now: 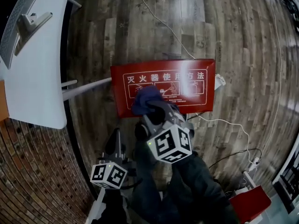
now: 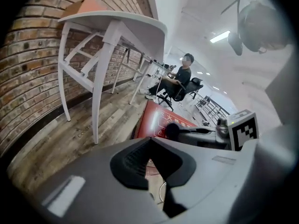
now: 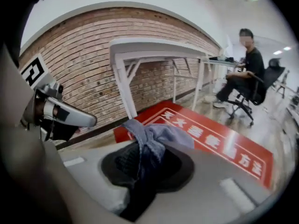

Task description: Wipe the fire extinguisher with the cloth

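Note:
A red fire extinguisher box (image 1: 163, 85) with white instruction print lies flat on the wooden floor; it also shows in the left gripper view (image 2: 161, 120) and the right gripper view (image 3: 224, 141). My right gripper (image 1: 152, 110) hangs over its near edge, shut on a bunched blue cloth (image 1: 145, 98). In the right gripper view the cloth (image 3: 152, 136) spills out between the black pads (image 3: 124, 162). My left gripper (image 1: 115, 141) is lower left of the box, beside the right one. Its jaw tips (image 2: 149, 141) meet with nothing held. No bare extinguisher cylinder shows.
A white table (image 1: 37, 55) on thin legs stands to the left against a brick wall (image 1: 32, 171). White cables (image 1: 224, 122) run over the floor right of the box. A second red box (image 1: 250, 203) lies at lower right. A person sits on an office chair (image 3: 245, 80) farther off.

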### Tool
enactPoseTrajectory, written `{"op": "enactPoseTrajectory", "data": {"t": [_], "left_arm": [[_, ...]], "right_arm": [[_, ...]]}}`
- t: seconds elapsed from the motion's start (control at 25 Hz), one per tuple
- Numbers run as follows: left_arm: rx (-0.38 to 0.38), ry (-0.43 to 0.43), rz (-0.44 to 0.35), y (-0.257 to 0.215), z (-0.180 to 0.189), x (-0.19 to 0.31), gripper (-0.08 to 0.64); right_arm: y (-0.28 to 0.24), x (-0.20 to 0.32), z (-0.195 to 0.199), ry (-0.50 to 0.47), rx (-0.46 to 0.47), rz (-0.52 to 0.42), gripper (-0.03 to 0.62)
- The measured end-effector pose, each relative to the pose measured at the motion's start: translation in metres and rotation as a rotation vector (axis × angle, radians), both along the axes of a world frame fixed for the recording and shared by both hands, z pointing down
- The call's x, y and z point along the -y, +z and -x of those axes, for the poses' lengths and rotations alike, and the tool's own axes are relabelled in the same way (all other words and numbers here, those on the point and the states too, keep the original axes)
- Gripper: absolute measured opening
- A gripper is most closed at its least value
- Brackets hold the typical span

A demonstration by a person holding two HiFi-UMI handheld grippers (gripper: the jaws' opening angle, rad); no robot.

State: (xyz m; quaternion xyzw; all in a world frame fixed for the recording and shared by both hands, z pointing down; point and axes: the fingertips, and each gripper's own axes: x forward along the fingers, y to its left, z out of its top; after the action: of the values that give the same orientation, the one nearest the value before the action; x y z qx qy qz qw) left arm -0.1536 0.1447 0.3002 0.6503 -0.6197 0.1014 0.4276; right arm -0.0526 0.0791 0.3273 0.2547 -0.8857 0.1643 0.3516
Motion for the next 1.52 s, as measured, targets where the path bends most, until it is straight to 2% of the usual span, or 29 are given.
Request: {"op": "enactPoseTrajectory", "data": {"t": [0.12,0.2,0.28,0.4,0.48,0.64,0.8,0.92,1.0,1.16,1.24,1.36,1.52], "left_arm": [[0.012,0.027,-0.003,0.006,-0.002,0.007,0.008],[-0.008,0.030,-0.005,0.011,-0.008,0.012,0.008],[-0.025,0.048,0.002,0.015,-0.015,0.016,0.008],[-0.017,0.099,0.018,0.015,-0.022,0.019,0.008],[-0.002,0.125,0.018,0.015,-0.023,0.017,0.008],[0.039,0.138,0.032,0.018,-0.015,0.016,0.008],[0.074,0.128,0.059,0.027,-0.004,0.019,0.008],[0.043,0.139,0.052,0.028,-0.022,0.021,0.008],[0.018,0.159,0.046,0.028,-0.041,0.019,0.008],[-0.036,0.195,0.053,0.025,-0.074,0.010,0.008],[-0.038,0.211,0.057,0.027,-0.081,0.003,0.008],[-0.023,0.209,0.066,0.030,-0.077,-0.004,0.008],[0.009,0.158,0.068,0.029,-0.052,-0.003,0.008]], "right_arm": [[-0.001,0.028,-0.089,0.220,-0.059,0.001,0.063],[-0.001,0.031,-0.144,0.349,-0.118,0.003,0.063],[0.000,0.024,-0.172,0.424,-0.146,0.004,0.063],[0.003,0.008,-0.156,0.412,-0.154,-0.006,0.063],[0.004,-0.003,-0.116,0.334,-0.125,0.001,0.063],[0.004,-0.026,-0.024,0.166,-0.008,0.038,0.063],[0.005,-0.040,0.021,0.059,0.037,0.052,0.063],[0.005,-0.037,-0.001,0.049,0.036,0.019,0.063],[0.003,-0.022,-0.047,0.146,0.036,-0.010,0.063],[0.005,0.011,-0.171,0.399,-0.108,0.008,0.063],[0.004,0.026,-0.193,0.469,-0.131,0.020,0.063],[0.002,0.044,-0.165,0.447,-0.151,0.005,0.063],[0.000,0.055,-0.059,0.295,-0.037,0.032,0.063]]}}
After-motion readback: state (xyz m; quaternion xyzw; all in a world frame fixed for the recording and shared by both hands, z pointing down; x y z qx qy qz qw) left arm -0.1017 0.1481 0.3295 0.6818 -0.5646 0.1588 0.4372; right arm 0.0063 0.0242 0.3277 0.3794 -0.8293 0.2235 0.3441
